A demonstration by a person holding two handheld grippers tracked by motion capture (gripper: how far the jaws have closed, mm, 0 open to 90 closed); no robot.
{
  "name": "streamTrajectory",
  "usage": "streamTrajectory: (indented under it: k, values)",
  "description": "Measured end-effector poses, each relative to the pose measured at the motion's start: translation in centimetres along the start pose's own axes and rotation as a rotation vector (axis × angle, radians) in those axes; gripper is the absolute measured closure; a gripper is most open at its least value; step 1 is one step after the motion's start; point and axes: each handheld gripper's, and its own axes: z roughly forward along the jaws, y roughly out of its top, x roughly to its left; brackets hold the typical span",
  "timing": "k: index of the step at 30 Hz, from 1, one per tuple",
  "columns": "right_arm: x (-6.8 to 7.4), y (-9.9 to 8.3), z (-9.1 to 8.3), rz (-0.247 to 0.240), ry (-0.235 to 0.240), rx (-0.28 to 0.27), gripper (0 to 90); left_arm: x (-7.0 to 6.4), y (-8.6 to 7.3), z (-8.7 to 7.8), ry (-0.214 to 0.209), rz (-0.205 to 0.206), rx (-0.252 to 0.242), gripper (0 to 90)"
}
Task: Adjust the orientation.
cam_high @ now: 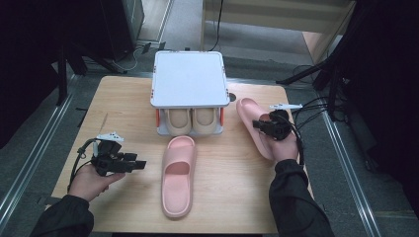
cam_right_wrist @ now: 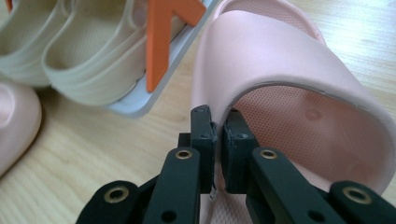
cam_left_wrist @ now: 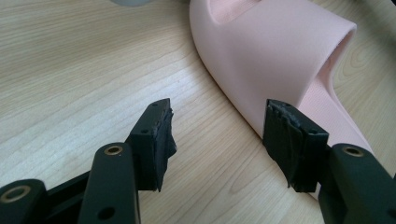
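A: Where is the right claw [cam_right_wrist: 218, 128]?

B: It is clenched on the side edge of a pink slipper [cam_right_wrist: 299, 88], one jaw inside under the strap and the other outside against the wall. In the high view that slipper [cam_high: 253, 124] lies at the right of the wooden counter [cam_high: 123, 98], beside the shoe rack [cam_high: 188, 79], with the right claw [cam_high: 261, 125] over its middle.

A: And the left claw [cam_left_wrist: 218, 126]?

B: Released, jaws well apart, with bare counter between them. It is low over the wood, and its right jaw is just beside the edge of the second pink slipper [cam_left_wrist: 275, 51]; I cannot tell whether they touch. In the high view the left claw [cam_high: 141, 164] points toward that slipper [cam_high: 178, 175], which lies flat in the middle of the counter, toe toward the rack.

A: What is on the rack?

B: A pair of beige slippers [cam_high: 192, 121] on the lower shelf, side by side under the white top. An orange support [cam_right_wrist: 163, 37] stands at the rack's corner, near the held slipper.
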Motion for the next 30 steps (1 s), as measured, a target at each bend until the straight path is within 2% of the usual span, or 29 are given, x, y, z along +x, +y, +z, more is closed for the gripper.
streamTrajectory:
  k: [2,5,10,15,22,26,30]
  values:
    - [0.4,-0.3,-0.5,-0.012,-0.001,0.002,86.0,-0.1,0.2,0.1,-0.002,0.010,-0.001,42.4]
    - [0.8,-0.7,-1.2,0.010,0.018,-0.004,86.0,-0.2,0.4,0.2,-0.003,0.020,-0.003,42.8]
    - [2.1,-1.4,-2.4,0.025,0.038,-0.005,86.0,-0.4,1.1,0.1,-0.013,0.028,-0.035,46.2]
    - [3.4,-2.2,-3.5,0.020,0.058,-0.007,85.9,-0.6,1.7,0.6,-0.028,0.062,-0.028,50.5]
    - [4.9,-3.4,-4.8,0.024,0.075,-0.007,85.9,-0.9,2.4,1.0,-0.054,0.061,-0.016,57.7]
    - [6.2,-4.0,-5.0,0.010,0.088,0.003,85.9,-1.0,2.6,1.3,-0.058,0.066,-0.012,60.4]
    - [7.7,-4.4,-5.1,-0.026,0.092,0.009,85.8,-1.0,2.9,1.6,-0.072,0.064,-0.003,64.1]
